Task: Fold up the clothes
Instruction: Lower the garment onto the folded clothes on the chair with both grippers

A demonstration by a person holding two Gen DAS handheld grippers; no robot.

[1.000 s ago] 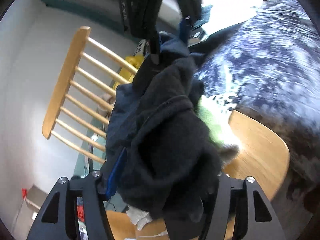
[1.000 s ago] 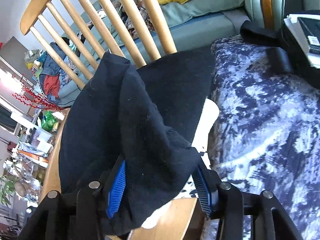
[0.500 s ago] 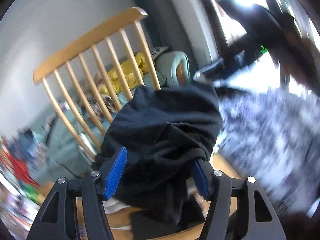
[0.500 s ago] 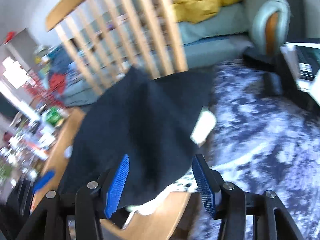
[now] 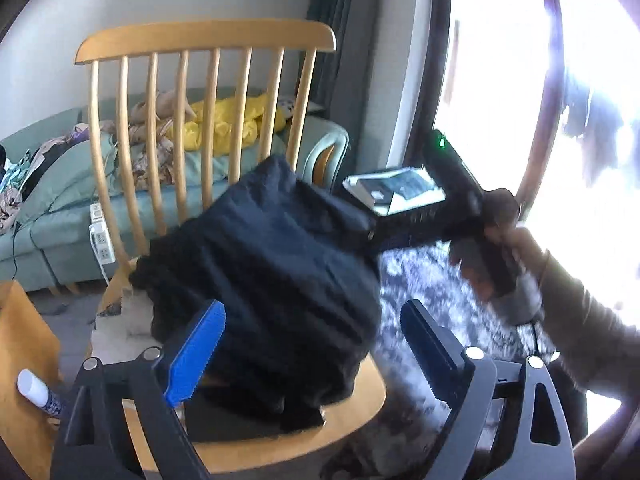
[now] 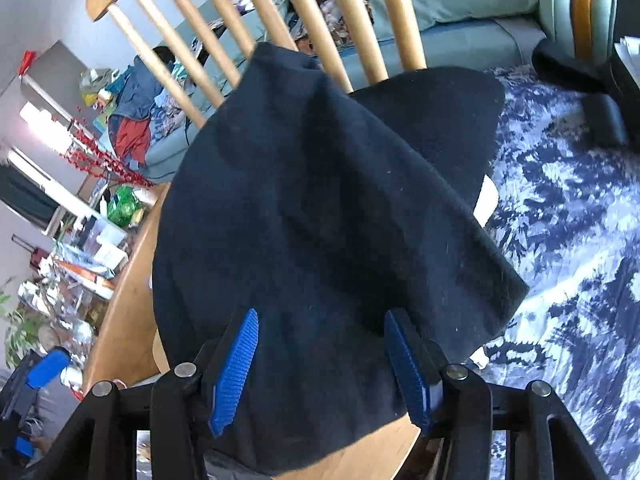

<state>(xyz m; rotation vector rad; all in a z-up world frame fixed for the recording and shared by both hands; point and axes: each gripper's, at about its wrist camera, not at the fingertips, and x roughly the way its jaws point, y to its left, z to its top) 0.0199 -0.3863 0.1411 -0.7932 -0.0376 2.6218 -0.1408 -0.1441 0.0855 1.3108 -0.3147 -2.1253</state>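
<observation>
Looking along your left gripper, its jaws have just spread wide and press nothing, with the black garment heaped on the wooden chair ahead. Through your right gripper, its jaws pinch a thick fold of that garment above the seat.

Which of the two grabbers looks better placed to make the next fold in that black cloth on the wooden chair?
Probably the right gripper: the black cloth is bunched between its blue pads. The left gripper has just been opening, its far finger clear of the cloth over the wooden chair.
</observation>
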